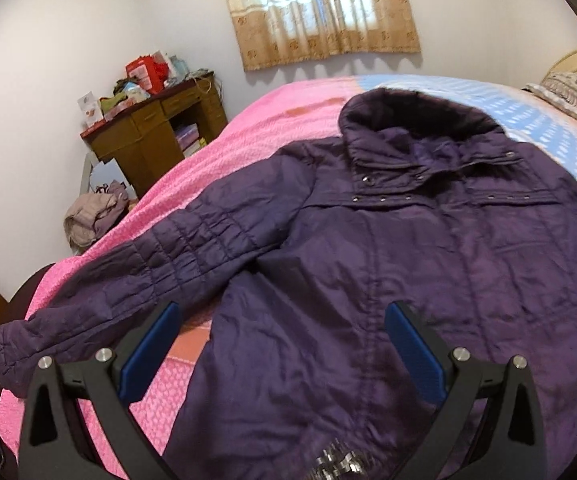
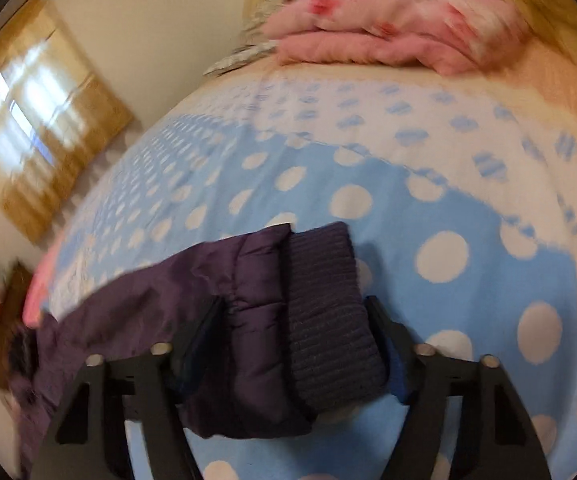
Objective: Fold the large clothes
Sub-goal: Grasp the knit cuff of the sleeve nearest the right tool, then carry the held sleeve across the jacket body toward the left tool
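A dark purple padded jacket lies spread front-up on the bed, collar toward the far side, left sleeve stretched out to the left. My left gripper is open, hovering over the jacket's lower front, holding nothing. In the right wrist view the jacket's other sleeve end with its ribbed knit cuff lies between my right gripper's wide-apart fingers; the jaws are open around it, not clamped.
The bed cover is pink on the left and blue with white dots on the right. Folded pink bedding and a pillow lie at the headboard. A cluttered wooden desk and a pile of clothes stand beside the bed.
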`<state>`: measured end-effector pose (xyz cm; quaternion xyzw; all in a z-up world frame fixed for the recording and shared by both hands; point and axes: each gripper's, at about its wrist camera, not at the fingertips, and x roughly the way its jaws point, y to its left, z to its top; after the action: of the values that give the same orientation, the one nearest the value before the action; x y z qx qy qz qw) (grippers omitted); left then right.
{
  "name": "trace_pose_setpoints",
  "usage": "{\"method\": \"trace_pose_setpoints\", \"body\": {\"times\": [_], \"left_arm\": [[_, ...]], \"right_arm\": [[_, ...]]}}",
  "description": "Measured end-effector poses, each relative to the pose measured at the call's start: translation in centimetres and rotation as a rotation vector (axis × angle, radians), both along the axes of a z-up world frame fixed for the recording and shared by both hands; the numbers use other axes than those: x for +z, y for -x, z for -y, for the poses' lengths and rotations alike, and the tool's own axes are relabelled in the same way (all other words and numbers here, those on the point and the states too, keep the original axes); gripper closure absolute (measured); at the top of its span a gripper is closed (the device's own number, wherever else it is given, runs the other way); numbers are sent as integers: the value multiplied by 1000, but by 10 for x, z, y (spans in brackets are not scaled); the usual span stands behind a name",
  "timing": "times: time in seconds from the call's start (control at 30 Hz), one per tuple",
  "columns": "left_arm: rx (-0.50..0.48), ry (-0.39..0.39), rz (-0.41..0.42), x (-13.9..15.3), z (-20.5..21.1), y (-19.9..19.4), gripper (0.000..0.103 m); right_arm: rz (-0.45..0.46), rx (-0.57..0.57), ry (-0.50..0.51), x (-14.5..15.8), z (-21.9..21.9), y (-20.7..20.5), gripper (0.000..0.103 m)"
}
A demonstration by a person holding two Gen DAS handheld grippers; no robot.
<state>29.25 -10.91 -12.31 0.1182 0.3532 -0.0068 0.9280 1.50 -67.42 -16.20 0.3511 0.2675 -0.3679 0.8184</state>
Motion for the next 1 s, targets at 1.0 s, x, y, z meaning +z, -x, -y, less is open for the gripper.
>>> {"method": "trace_pose_setpoints", "body": {"times": [1.0], "left_arm": [[-42,213,12,26,-32,17,0]], "right_arm": [[57,615,656,264,-250,-162,71]]}}
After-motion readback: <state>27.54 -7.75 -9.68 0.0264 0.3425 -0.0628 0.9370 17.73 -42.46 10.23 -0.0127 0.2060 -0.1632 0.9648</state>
